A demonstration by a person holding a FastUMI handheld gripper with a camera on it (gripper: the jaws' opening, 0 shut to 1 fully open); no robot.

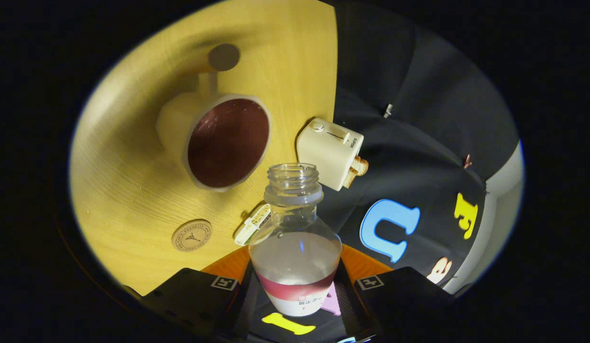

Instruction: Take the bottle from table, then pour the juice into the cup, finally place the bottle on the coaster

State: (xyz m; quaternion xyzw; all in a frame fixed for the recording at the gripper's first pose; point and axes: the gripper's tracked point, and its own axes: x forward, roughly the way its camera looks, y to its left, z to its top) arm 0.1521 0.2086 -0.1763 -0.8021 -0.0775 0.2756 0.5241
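At the left of the frame we saw the wooden worktop (133, 157) tilted steeply, showing that the hand-held gripper (295, 290) was rolled over. Low on it lay a round coaster (191, 235). Above, the cup (218, 138) held dark juice (228, 143). At bottom centre we held the bottle (295, 243) clamped between both fingers, its open neck pointing up the frame just below the cup, a little red liquid left near its base. A small packet (253, 224) lay beside it. To the right stood a toaster (329, 152) holding bread.
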